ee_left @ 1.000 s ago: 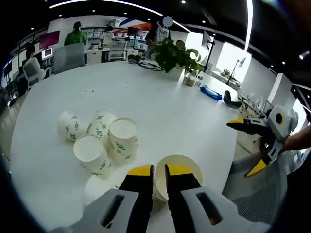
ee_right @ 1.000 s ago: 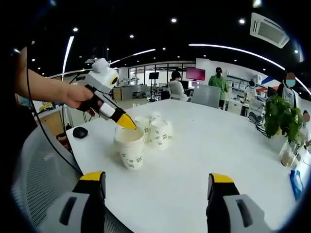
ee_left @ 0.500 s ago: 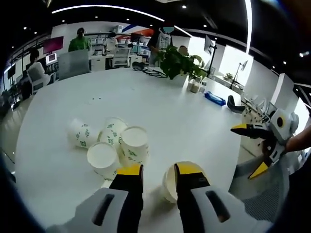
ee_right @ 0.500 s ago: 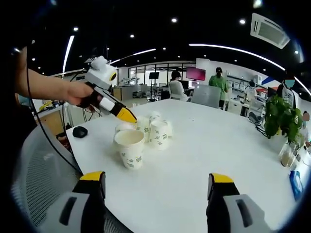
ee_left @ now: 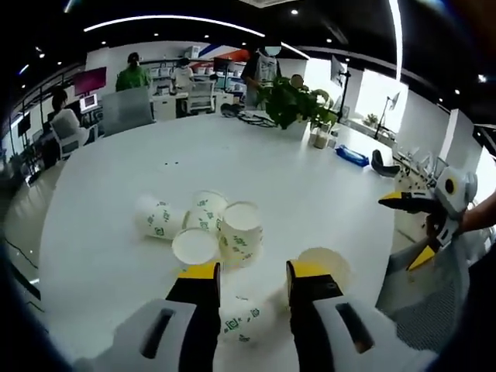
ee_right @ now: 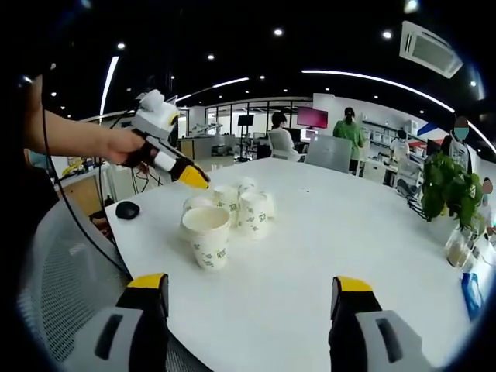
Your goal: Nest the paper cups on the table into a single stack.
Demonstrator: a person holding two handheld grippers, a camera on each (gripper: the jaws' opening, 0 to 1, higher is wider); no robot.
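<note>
Left gripper (ee_left: 248, 271) has let go of near cup (ee_left: 325, 263) and lifted; jaws now parted, empty. Near cup stands alone at table (ee_left: 116, 194) edge; cup cluster (ee_left: 205, 225) just beyond, none nested yet. Right gripper (ee_right: 252, 291) wide open, empty, well apart. Plant (ee_left: 291, 101), clutter at far edge, nothing blocking

right tool (ee_right: 252, 298) wide open, paper cups (ee_right: 229, 215) clustered on white table (ee_right: 325, 232), left tool (ee_right: 180, 172) above

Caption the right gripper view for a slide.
Open right gripper faces paper cups on a white table; left gripper hovers above.
</note>
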